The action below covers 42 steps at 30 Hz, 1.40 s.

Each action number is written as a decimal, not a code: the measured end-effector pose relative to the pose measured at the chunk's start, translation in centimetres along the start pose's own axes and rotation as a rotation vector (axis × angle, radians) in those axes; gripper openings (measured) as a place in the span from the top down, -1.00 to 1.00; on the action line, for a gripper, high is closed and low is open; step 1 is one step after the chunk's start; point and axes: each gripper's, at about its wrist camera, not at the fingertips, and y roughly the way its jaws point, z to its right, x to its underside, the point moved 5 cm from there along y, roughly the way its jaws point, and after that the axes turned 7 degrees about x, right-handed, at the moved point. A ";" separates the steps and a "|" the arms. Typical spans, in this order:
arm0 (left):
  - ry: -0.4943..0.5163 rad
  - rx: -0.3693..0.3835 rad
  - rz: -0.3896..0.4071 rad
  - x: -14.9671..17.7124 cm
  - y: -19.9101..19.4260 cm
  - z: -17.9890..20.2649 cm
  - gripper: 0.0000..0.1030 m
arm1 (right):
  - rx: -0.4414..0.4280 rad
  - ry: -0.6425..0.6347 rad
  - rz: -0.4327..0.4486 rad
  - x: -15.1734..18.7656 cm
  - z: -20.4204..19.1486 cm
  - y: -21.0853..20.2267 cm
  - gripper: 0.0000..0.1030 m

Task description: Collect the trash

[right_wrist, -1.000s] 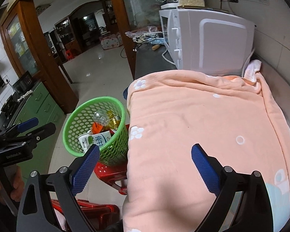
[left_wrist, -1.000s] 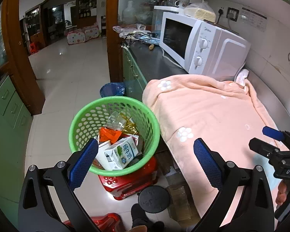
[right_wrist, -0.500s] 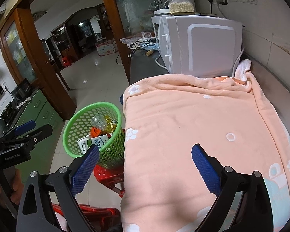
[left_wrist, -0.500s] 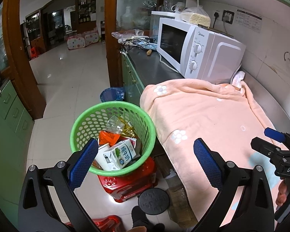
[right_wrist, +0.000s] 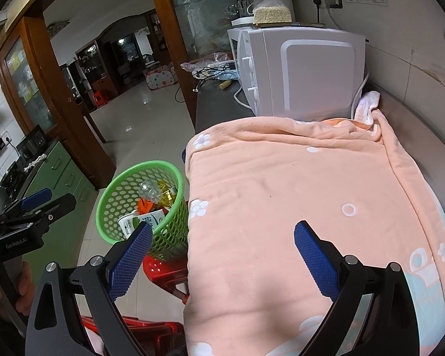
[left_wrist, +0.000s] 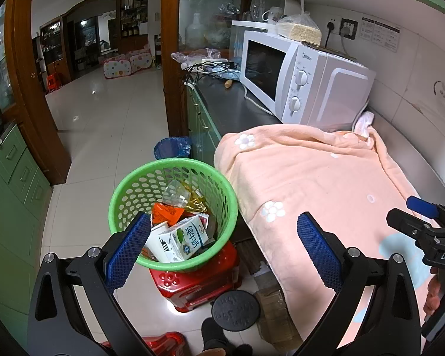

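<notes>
**Trash in basket, both grippers empty**

The green basket [left_wrist: 173, 213] is the landmark. It stands on a red stool [left_wrist: 198, 281] just beside the counter edge, where a peach blanket [left_wrist: 320, 190] drapes over. A blue-lined bin [left_wrist: 172, 147] sits on the floor behind the basket.

Inside the basket lie a white milk carton [left_wrist: 182, 238], an orange wrapper [left_wrist: 165, 213], a clear crumpled bottle [left_wrist: 175, 191] and gold foil [left_wrist: 196, 201]. What lies beneath them is hard to make out.

The left gripper [left_wrist: 222, 249] hovers above the basket's near rim, jaws spread wide, nothing between them. The right gripper [right_wrist: 222, 252] hangs to the counter side of the basket, over the blanket, jaws equally wide and empty.

Handling judgement: all pieces look light. The carton is fairly stiff but would dent; best taken across its flat sides. The bottle is thin and probably slippery, so its neck is the safer hold. Wrapper and foil are limp; pinch an edge. No loose trash shows on the blanket, so collection appears nearly complete.
</notes>
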 end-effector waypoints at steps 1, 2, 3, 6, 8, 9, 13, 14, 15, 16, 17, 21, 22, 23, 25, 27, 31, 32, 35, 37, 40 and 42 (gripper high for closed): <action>0.000 -0.001 0.001 -0.1 0.0 0.0 -0.89 | 0.000 0.000 0.000 0.0 0.0 0.0 -0.81; 0.000 0.000 0.001 -0.1 0.0 0.0 -0.89 | 0.001 0.001 0.001 0.0 0.0 0.0 -0.81; -0.001 0.000 0.002 -0.1 -0.1 0.0 -0.89 | 0.000 0.002 0.001 0.0 0.0 0.0 -0.81; 0.000 0.000 0.003 -0.1 -0.2 0.1 -0.89 | 0.000 0.003 0.001 0.0 0.0 0.0 -0.81; 0.000 0.001 0.003 -0.1 -0.2 0.1 -0.89 | -0.001 0.003 0.002 -0.1 0.1 -0.1 -0.81; 0.000 0.001 0.003 -0.2 -0.2 0.1 -0.89 | -0.001 0.003 0.002 0.0 0.0 -0.1 -0.81; 0.004 0.003 0.002 -0.3 -0.4 0.3 -0.89 | -0.003 0.003 0.005 0.0 0.1 -0.1 -0.81; 0.006 0.003 0.003 -0.4 -0.4 0.3 -0.89 | -0.002 0.003 0.004 0.0 0.1 -0.2 -0.81; 0.007 0.003 0.003 -0.4 -0.5 0.4 -0.89 | -0.002 0.003 0.004 0.0 0.1 -0.2 -0.81; 0.007 0.003 0.003 -0.3 -0.5 0.4 -0.89 | -0.002 0.004 0.005 0.0 0.1 -0.2 -0.81; 0.007 0.004 0.004 -0.4 -0.6 0.4 -0.89 | -0.003 0.004 0.005 0.0 0.1 -0.2 -0.81; 0.008 0.003 0.005 -0.3 -0.6 0.6 -0.89 | -0.001 0.006 0.006 -0.1 0.2 -0.3 -0.81; 0.009 0.003 0.005 -0.3 -0.6 0.6 -0.89 | -0.001 0.008 0.006 -0.1 0.2 -0.3 -0.81; 0.009 0.003 0.005 -0.4 -0.6 0.6 -0.89 | -0.001 0.008 0.007 -0.1 0.2 -0.4 -0.81; 0.008 0.003 0.004 -0.4 -0.6 0.6 -0.89 | -0.001 0.007 0.007 -0.1 0.2 -0.5 -0.81; 0.008 0.005 0.004 -0.4 -0.6 0.6 -0.89 | -0.002 0.009 0.009 -0.1 0.3 -0.5 -0.81; 0.014 0.007 0.005 -0.3 -0.6 1.0 -0.89 | -0.002 0.010 0.008 -0.2 0.4 -0.5 -0.81; 0.016 0.007 0.005 -0.3 -0.6 1.0 -0.89 | -0.002 0.010 0.009 -0.1 0.4 -0.5 -0.81; 0.015 0.007 0.006 -0.3 -0.6 1.0 -0.89 | -0.002 0.012 0.009 -0.2 0.4 -0.6 -0.81; 0.015 0.007 0.007 -0.3 -0.6 1.1 -0.89 | -0.002 0.013 0.011 -0.1 0.5 -0.6 -0.81; 0.014 0.007 0.008 -0.3 -0.6 1.1 -0.89 | 0.001 0.015 0.013 -0.1 0.7 -0.6 -0.81; 0.015 0.007 0.010 -0.3 -0.6 1.1 -0.89 | 0.002 0.016 0.014 -0.1 0.8 -0.7 -0.81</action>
